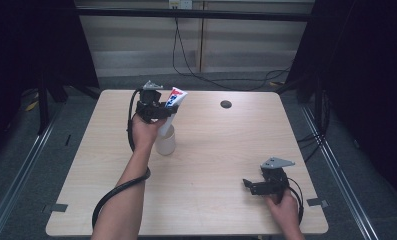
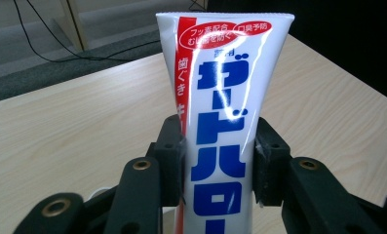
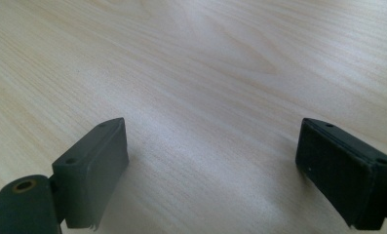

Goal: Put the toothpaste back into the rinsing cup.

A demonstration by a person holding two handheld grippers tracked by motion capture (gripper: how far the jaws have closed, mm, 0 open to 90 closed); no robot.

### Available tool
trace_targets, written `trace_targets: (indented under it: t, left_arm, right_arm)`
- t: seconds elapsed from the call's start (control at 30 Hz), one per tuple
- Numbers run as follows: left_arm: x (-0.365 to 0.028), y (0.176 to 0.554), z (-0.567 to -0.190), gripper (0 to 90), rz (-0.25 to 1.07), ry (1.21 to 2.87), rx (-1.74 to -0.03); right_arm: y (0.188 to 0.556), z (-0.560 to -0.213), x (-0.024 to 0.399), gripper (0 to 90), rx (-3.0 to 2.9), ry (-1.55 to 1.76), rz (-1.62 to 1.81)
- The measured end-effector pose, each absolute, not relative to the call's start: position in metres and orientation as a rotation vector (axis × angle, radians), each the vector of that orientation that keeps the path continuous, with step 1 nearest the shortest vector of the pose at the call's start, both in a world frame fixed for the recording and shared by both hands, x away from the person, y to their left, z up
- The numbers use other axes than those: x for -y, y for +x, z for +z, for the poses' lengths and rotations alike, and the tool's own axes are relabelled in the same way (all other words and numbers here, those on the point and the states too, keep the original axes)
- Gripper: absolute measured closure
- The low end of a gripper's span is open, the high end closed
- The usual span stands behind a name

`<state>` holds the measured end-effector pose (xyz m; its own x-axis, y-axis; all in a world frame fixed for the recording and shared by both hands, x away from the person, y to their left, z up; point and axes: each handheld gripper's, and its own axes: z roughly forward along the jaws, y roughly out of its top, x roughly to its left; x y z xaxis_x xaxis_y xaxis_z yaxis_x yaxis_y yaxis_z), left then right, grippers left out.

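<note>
The toothpaste tube [image 1: 172,106] stands tilted over the white cup [image 1: 166,141], its lower end down at the cup's mouth, clenched between the pads of the left gripper [image 1: 162,111]. In the left gripper view the tube [image 2: 223,117] is white with a red band and big blue Japanese letters; small red print at the top reads フッ素配合. Cup and tube sit left of the middle of the table [image 1: 221,150], well back from its edges, bare wood all round. Near the front right corner, the right gripper [image 1: 253,186] rests with jaws spread wide, nothing between them.
</note>
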<state>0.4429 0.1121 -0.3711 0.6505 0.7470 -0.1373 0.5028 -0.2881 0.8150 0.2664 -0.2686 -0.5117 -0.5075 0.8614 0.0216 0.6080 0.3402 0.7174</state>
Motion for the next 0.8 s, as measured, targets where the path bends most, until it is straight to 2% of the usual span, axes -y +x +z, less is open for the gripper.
trace_targets:
  t: [0.8]
  left_arm:
    - [-0.118, 0.441, -0.382, 62.0, 0.367, 1.948, -1.020]
  right_arm:
    - [0.266, -0.511, 0.269, 11.4, -2.249, 1.308, 0.963]
